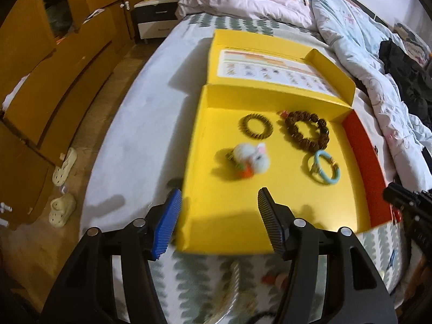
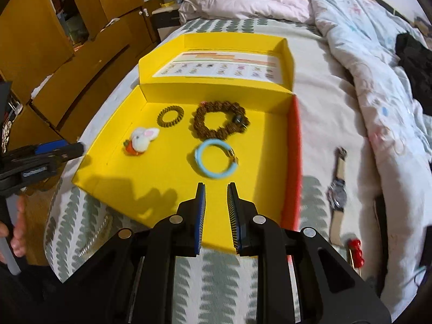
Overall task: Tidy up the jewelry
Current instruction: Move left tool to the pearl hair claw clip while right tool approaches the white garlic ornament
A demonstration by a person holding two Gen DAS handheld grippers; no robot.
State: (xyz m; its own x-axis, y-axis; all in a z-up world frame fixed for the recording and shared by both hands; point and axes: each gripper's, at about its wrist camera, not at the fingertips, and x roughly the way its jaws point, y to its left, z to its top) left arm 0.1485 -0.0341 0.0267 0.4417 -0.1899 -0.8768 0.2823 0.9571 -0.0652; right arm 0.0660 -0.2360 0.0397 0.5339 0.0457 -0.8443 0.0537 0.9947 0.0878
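An open yellow box (image 1: 216, 202) (image 2: 172, 178) lies on the bed. In it are a white bunny charm (image 1: 252, 158) (image 2: 141, 137), a brown coil bracelet (image 1: 255, 125) (image 2: 170, 116), a brown bead bracelet (image 1: 307, 131) (image 2: 220, 120) and a light blue bracelet (image 1: 324, 167) (image 2: 216, 158). My left gripper (image 1: 220, 197) is open and empty over the box's near left corner. My right gripper (image 2: 216, 187) is slightly open and empty above the box's near edge, just short of the blue bracelet. A wristwatch (image 2: 337, 194) and a red hair clip (image 2: 355, 248) lie on the bed right of the box.
The box's lid (image 2: 216, 62) stands open at the far side. Rumpled quilts (image 2: 364, 54) cover the bed's right and far part. Wooden cabinets (image 1: 54, 81) and slippers (image 1: 63, 189) are on the floor to the left. Small items (image 1: 270, 278) lie blurred on the bed below the left gripper.
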